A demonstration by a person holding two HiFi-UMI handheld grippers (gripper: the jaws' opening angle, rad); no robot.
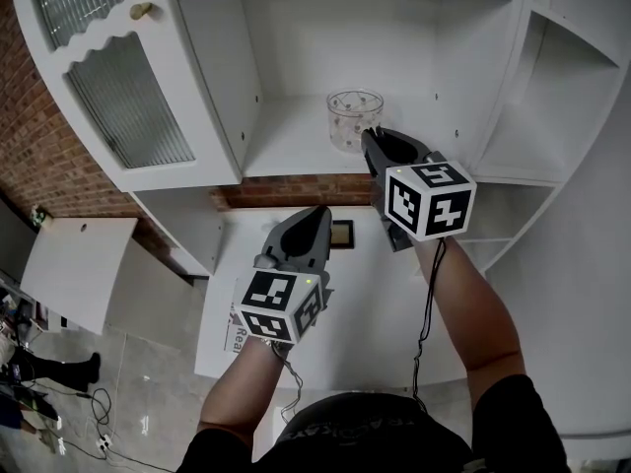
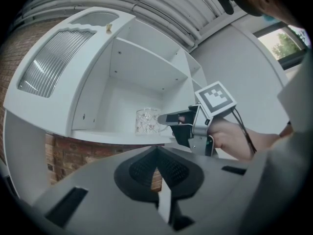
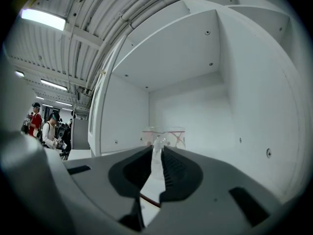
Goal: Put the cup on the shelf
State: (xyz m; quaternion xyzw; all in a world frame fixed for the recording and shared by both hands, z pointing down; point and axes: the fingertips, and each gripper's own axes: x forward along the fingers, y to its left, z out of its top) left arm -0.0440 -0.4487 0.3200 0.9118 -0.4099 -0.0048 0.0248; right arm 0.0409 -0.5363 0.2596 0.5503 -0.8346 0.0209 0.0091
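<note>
Evidently the cup (image 1: 355, 116) sat upright on the shelf (image 1: 286, 151), upper centre. The right gripper (image 1: 373, 138) clenched its fingers (image 3: 178, 173) on the handle, steadying placement. The left gripper (image 1: 317, 215), closed and empty, hung below, clear of the shelf.

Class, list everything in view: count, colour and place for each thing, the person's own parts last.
cup: one, clear patterned glass, standing on the shelf
shelf: one, white, inside the cabinet
cabinet: one, white, ahead of the person
door: one, white with ribbed glass, swung open at left
brick wall: one, red-brown, behind the cabinet
table: one, white, below the shelf
right tool: one, dark grey with a marker cube, shut on the cup's handle
left tool: one, dark grey with a marker cube, shut and empty, above the table
</note>
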